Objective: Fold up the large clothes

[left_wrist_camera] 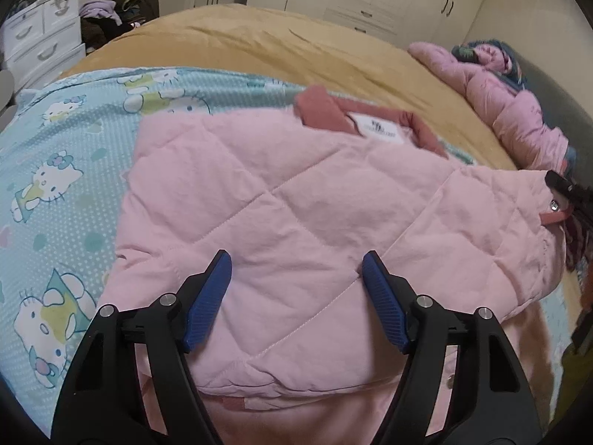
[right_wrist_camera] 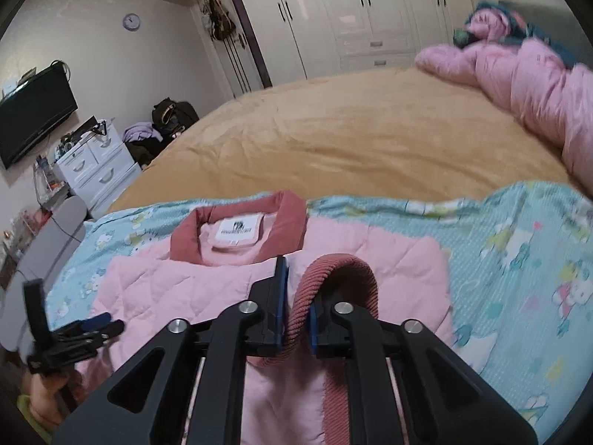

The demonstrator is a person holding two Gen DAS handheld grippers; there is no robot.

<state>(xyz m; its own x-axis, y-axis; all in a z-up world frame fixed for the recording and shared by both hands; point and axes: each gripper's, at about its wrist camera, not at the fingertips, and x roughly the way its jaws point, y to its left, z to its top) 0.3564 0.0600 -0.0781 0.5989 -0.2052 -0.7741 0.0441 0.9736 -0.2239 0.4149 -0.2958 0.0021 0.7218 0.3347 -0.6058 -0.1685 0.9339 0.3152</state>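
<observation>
A pink quilted jacket [left_wrist_camera: 296, 193] lies on the bed with its dusty-rose collar [left_wrist_camera: 322, 105] and white label at the far side. My left gripper [left_wrist_camera: 296, 259] is open just above the jacket's near part, its blue pads [left_wrist_camera: 207, 304] wide apart with only flat fabric beneath. In the right wrist view the jacket [right_wrist_camera: 166, 289] spreads to the left. My right gripper [right_wrist_camera: 298, 289] is shut on a ribbed dusty-rose cuff [right_wrist_camera: 344, 270], which arches up out of the jaws. The left gripper [right_wrist_camera: 85, 330] shows at the lower left.
The jacket rests on a light blue cartoon-cat sheet [left_wrist_camera: 66, 148] over a tan blanket [left_wrist_camera: 296, 48]. Another pink puffy coat [right_wrist_camera: 537, 85] lies bunched at the bed's far right. White drawers [right_wrist_camera: 92, 170], a dark television [right_wrist_camera: 33, 111] and wardrobes [right_wrist_camera: 370, 7] line the walls.
</observation>
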